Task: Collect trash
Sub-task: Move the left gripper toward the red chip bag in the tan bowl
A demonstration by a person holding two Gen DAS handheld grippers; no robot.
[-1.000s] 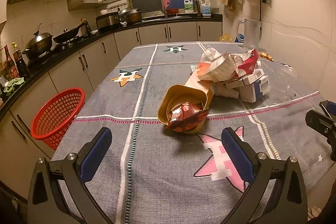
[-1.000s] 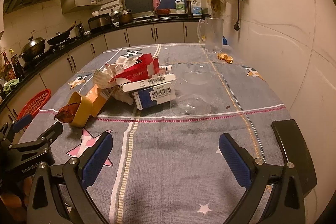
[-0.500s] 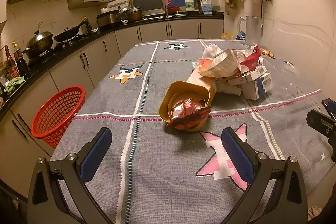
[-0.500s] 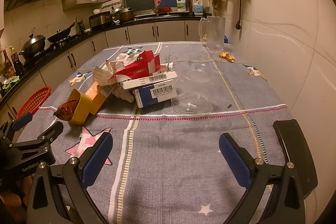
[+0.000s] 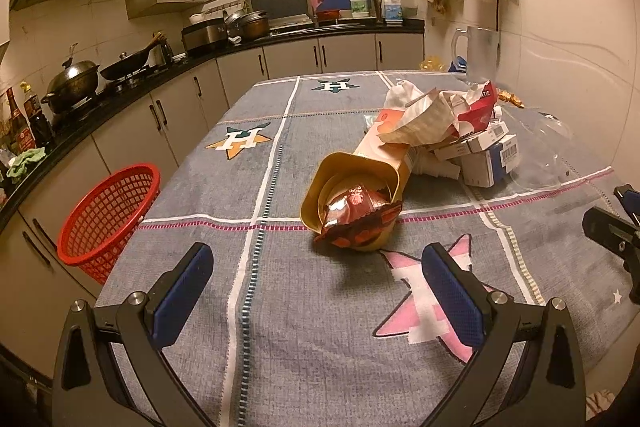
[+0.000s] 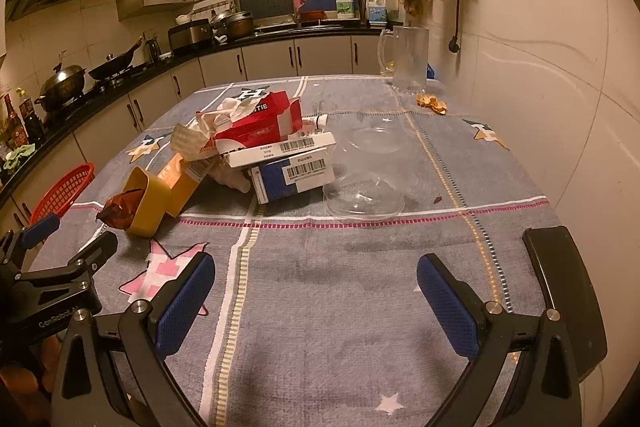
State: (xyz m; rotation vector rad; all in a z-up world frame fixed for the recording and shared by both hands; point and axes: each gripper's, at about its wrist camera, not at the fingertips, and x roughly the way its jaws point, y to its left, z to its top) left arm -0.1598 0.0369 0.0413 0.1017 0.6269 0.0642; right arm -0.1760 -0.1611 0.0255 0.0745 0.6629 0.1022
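Red basket (image 5: pixel 106 217): mesh plastic, off the table's left edge, in front of the cabinets; nothing visible inside it.
Left gripper (image 5: pixel 318 293): blue-padded fingers spread wide, holding nothing, above the tablecloth (image 5: pixel 320 347) short of the trash. "GenRobot.AI" is printed on its body in the right wrist view.
Yellow container (image 5: pixel 352 183): lying on its side, mouth toward the left camera, a crumpled red foil wrapper (image 5: pixel 354 221) spilling from it.
Orange carton (image 6: pixel 180 179): lying just behind the container, touching it.
Crumpled paper (image 5: pixel 424 119): draped over the carton and the boxes.
Red box (image 6: pixel 260 125): on top of the pile, letters "TIE" readable, the rest hidden.
White box (image 6: pixel 280 149): under the red one, barcode label.
Blue box (image 6: pixel 294 177): at the bottom, barcode label; print too small to read.
Clear plastic lids (image 6: pixel 366 171): just right of the boxes.
Right gripper (image 6: pixel 316 301): fingers spread wide, empty, above bare cloth.
Glass jug (image 6: pixel 408 61): upright at the far right corner.
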